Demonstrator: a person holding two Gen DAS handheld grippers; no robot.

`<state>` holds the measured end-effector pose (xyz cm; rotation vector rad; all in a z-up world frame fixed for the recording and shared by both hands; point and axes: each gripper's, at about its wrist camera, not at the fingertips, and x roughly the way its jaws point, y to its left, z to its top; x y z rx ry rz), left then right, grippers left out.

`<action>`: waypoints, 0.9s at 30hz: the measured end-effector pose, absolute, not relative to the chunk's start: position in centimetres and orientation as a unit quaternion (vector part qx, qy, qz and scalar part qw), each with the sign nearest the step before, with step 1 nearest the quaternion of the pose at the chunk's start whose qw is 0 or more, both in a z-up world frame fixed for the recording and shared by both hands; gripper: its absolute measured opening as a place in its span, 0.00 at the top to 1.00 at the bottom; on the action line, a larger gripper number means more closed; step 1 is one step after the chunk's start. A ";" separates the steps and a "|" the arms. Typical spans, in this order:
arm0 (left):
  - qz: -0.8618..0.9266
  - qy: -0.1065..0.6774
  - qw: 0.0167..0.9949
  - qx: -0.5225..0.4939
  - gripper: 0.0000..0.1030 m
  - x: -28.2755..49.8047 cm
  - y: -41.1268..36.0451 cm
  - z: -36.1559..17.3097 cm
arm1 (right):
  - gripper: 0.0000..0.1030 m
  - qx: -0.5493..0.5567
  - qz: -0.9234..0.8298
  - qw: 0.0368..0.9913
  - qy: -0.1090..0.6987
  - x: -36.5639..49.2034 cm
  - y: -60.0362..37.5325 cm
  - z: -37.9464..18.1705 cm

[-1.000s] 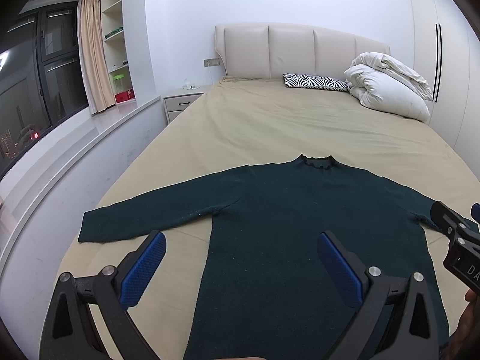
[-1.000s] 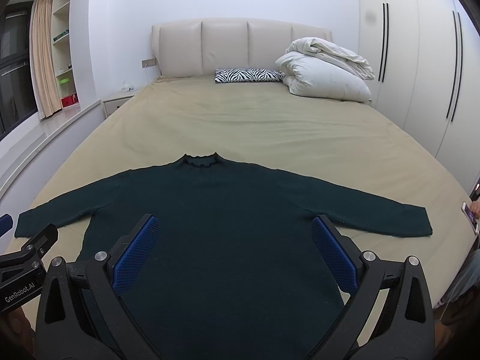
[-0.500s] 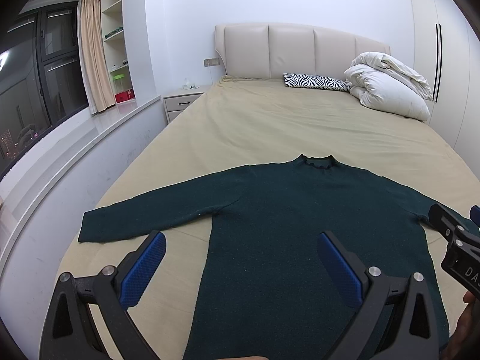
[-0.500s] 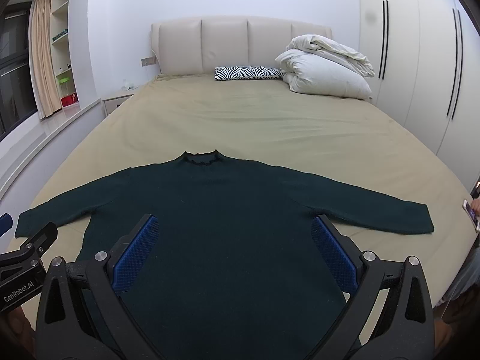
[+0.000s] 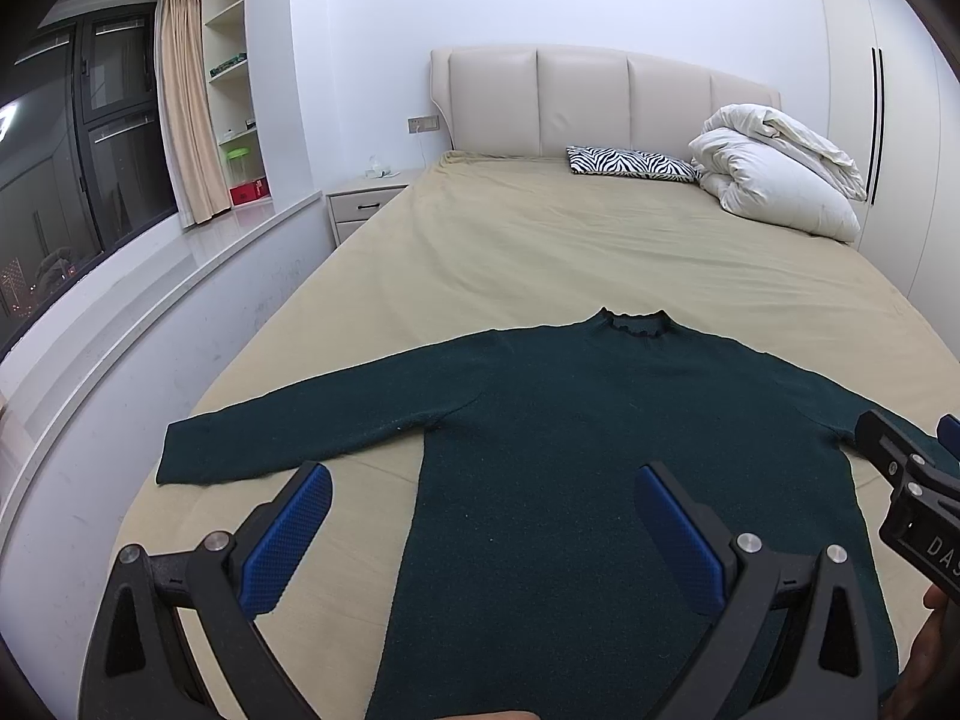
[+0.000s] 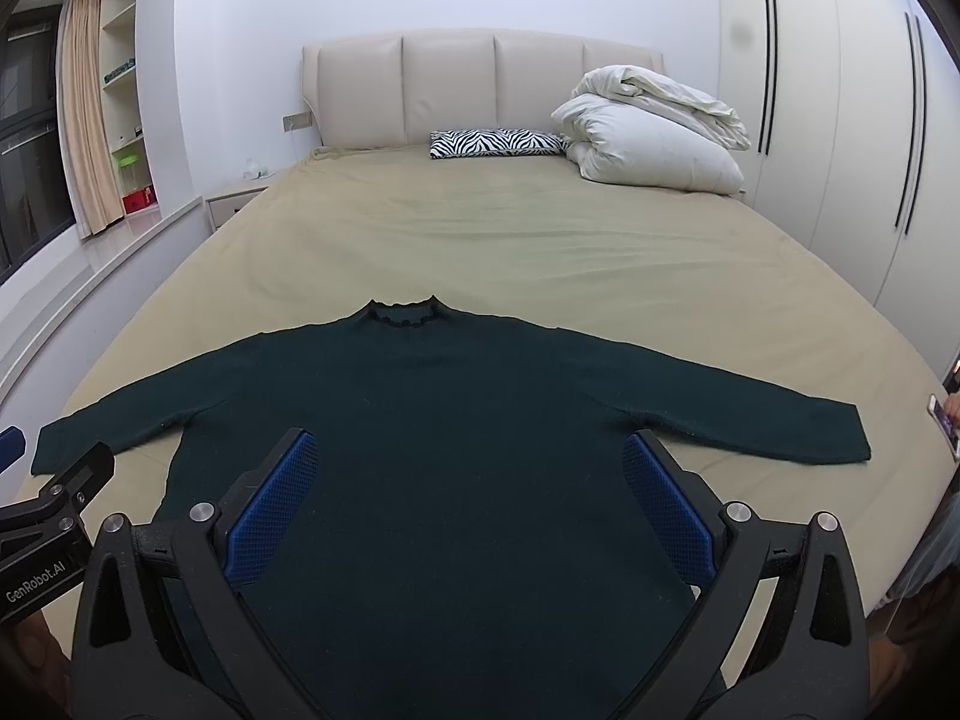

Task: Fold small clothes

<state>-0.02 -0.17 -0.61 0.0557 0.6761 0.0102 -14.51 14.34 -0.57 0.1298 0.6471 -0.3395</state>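
Left gripper [image 5: 480, 531] and right gripper [image 6: 471, 501]: spread wide, empty, poised above the hem. Dark green sweater [image 6: 444, 420]: flat on the near end of the bed [image 6: 510, 240], unfolded. Likely pre-fold; next, probably a sleeve pinched and drawn inward. Collar toward the headboard [image 6: 480, 90]; sleeves crosswise, the longer axis.

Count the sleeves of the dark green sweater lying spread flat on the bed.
2: the left sleeve stretches toward the window side, the right sleeve toward the wardrobe side. None looks hidden.
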 end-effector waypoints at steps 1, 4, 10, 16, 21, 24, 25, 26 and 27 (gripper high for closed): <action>0.005 0.332 0.943 0.027 0.00 0.0 -0.2 -0.6 | 0.00 0.063 -0.166 0.932 0.316 -14.5 14.3 -0.6; 0.005 0.332 0.943 0.027 0.00 0.0 -0.1 -0.7 | 0.00 0.063 -0.166 0.932 0.317 -14.5 14.3 -0.6; 0.006 0.334 0.942 0.026 0.00 0.1 0.3 -1.1 | 0.00 0.064 -0.165 0.931 0.319 -14.4 14.4 -0.9; 0.006 0.334 0.942 0.027 0.00 0.1 0.4 -1.3 | 0.00 0.066 -0.164 0.930 0.321 -14.3 14.3 -1.2; 0.008 0.336 0.942 0.028 0.00 0.2 0.3 -1.6 | 0.00 0.066 -0.164 0.929 0.325 -14.1 14.2 -1.4; 0.007 0.337 0.941 0.025 0.00 0.1 0.3 -1.7 | 0.00 0.069 -0.163 0.928 0.327 -13.9 14.0 -1.5; 0.007 0.336 0.941 0.024 0.00 0.1 0.3 -1.8 | 0.00 0.069 -0.163 0.928 0.328 -13.9 13.9 -1.5; 0.007 0.336 0.942 0.025 0.00 0.1 0.3 -1.8 | 0.00 0.070 -0.163 0.928 0.328 -13.9 13.9 -1.5; 0.006 0.336 0.941 0.024 0.00 0.1 0.3 -1.7 | 0.00 0.070 -0.163 0.927 0.329 -13.8 13.8 -1.6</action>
